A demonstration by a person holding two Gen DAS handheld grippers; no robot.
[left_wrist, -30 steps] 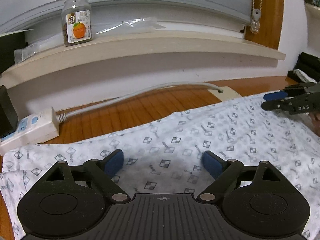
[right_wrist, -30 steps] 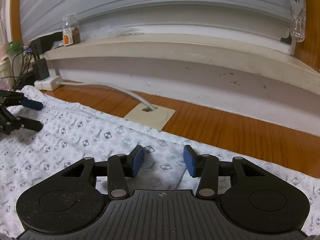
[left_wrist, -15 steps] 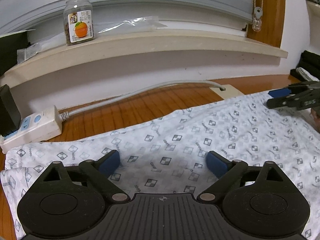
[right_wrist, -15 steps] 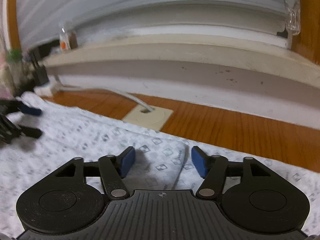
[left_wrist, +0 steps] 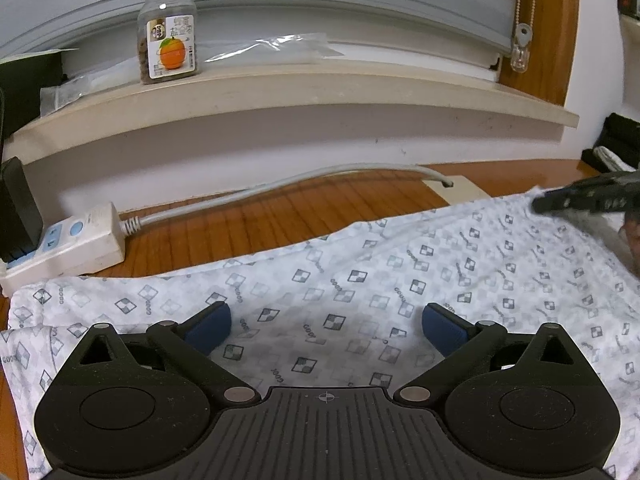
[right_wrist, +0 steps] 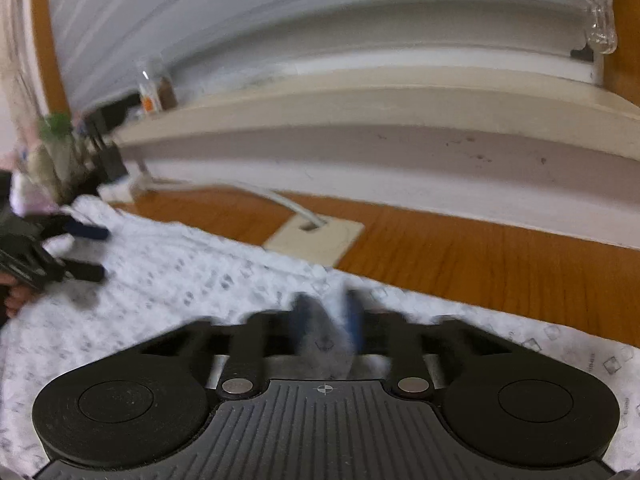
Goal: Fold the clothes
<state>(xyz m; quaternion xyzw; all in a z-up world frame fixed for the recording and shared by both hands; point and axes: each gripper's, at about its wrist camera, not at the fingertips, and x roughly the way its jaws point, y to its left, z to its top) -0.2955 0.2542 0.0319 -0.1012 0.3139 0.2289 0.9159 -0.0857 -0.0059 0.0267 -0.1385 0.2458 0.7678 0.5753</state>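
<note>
A white garment (left_wrist: 400, 264) printed with small grey checked diamonds lies spread on the wooden table (left_wrist: 280, 216). My left gripper (left_wrist: 325, 326) hovers just over its near-left part, open wide, with only flat cloth under the blue pads. In the blurred right wrist view my right gripper (right_wrist: 328, 320) is shut on a pinched fold of the garment (right_wrist: 180, 264) near its far edge. From the left wrist view the right gripper (left_wrist: 580, 200) shows at the far right with the cloth edge lifted at its tip. The left gripper (right_wrist: 80, 252) shows open at the left of the right wrist view.
A white power strip (left_wrist: 68, 240) with a grey cable (left_wrist: 280, 184) lies behind the garment at the left. A cream cable plate (left_wrist: 456, 188) sits in the table further right. On the window sill (left_wrist: 320, 92) stands a clear jar (left_wrist: 170, 36) with an orange label.
My right gripper's jaws have closed onto a fold of the garment, and its view has tilted. The left gripper's jaws have spread a little wider without moving.
</note>
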